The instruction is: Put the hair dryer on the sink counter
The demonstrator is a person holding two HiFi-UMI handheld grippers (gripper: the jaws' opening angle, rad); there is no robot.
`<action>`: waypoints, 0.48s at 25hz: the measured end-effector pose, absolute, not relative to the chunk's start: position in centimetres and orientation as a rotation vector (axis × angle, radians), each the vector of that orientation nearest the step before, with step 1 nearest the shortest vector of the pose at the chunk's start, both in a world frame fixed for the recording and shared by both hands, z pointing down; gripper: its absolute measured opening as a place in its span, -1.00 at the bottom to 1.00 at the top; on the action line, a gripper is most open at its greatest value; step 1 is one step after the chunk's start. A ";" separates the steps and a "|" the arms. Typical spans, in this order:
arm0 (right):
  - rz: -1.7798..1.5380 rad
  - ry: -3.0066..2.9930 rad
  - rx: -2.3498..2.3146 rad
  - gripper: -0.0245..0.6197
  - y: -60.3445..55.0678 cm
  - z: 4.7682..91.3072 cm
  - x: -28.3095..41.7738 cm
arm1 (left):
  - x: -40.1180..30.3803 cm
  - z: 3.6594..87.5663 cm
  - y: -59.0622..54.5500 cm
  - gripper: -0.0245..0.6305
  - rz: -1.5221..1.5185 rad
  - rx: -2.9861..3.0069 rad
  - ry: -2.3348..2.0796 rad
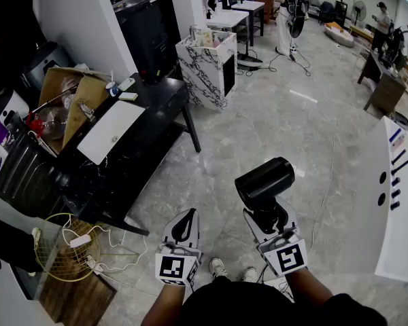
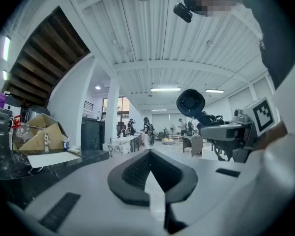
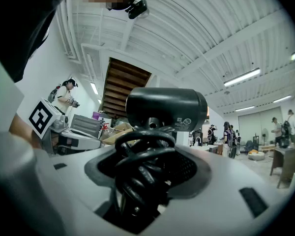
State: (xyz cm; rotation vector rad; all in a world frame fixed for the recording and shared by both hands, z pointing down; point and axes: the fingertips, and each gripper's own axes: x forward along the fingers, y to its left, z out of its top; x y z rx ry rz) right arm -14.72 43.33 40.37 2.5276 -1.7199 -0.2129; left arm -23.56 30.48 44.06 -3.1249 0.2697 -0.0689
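Right gripper: clenching the hair dryer by its handle.
Barrel: lying crosswise beyond the gripper's tips, grille facing left.
Left gripper: pressing closed, holding nothing.

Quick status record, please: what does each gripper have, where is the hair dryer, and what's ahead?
right gripper: shut on hair dryer, at its cord-wrapped handle
hair dryer: upright, barrel on top, carried above the floor
left gripper: shut, empty
ahead: marble-patterned cabinet, well apart from both grippers
left side: black table with clutter
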 end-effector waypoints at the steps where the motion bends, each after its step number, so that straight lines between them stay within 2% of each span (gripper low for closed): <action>1: -0.219 -1.720 2.527 -0.11 43.3 40.4 -14.7 | -23.5 44.1 30.6 -0.94 -0.069 -3.126 0.268; 12: -0.237 -1.769 2.551 -0.11 41.9 40.2 -15.5 | -23.6 44.2 29.1 -0.94 -0.042 -3.176 0.274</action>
